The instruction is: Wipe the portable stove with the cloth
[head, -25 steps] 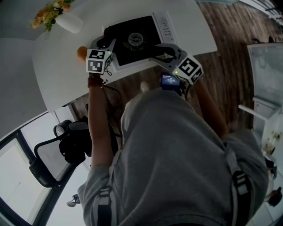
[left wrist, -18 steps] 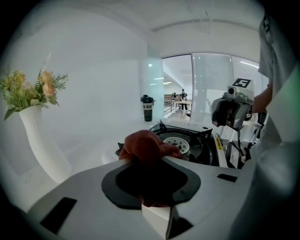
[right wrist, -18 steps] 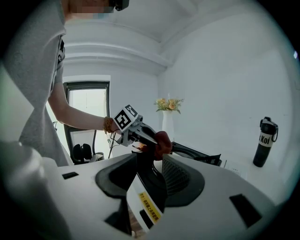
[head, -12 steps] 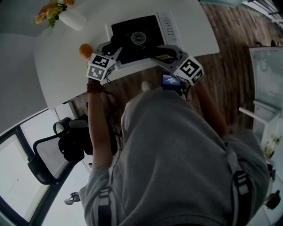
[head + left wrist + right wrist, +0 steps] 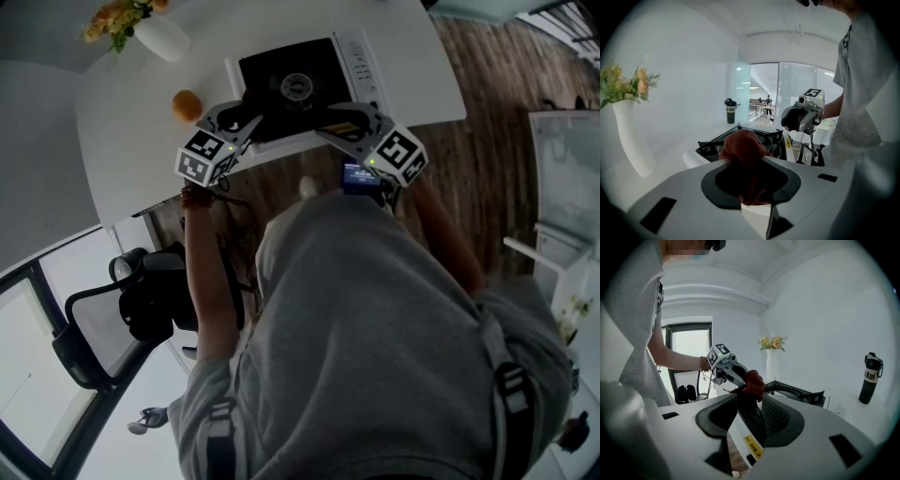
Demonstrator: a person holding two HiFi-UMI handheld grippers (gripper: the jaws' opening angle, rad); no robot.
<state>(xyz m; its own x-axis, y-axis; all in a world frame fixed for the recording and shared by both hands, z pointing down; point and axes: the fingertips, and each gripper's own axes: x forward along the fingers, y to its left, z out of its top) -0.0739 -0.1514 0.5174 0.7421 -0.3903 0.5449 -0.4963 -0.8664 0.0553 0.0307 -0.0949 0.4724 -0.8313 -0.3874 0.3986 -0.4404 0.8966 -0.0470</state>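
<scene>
While the right gripper [image 5: 339, 125] clamps the stove's [image 5: 265, 70] near edge, the left gripper [image 5: 242, 120] pinches the cloth [image 5: 743, 146] at its near-left corner; the wipe likely needs a firm sweep next.

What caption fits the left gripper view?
Left gripper pinches a red cloth by the black portable stove, flower vase at left.

The portable stove [image 5: 298, 86] sits on a white table [image 5: 122, 150] at the top centre of the frame. The left gripper [image 5: 246, 119] is at its lower left corner and the right gripper [image 5: 330, 122] at its lower edge. An orange fruit [image 5: 187, 104] lies left of the stove, a vase [image 5: 164, 39] of flowers stands in the upper left corner, and a black chair [image 5: 108, 323] stands at lower left.
</scene>
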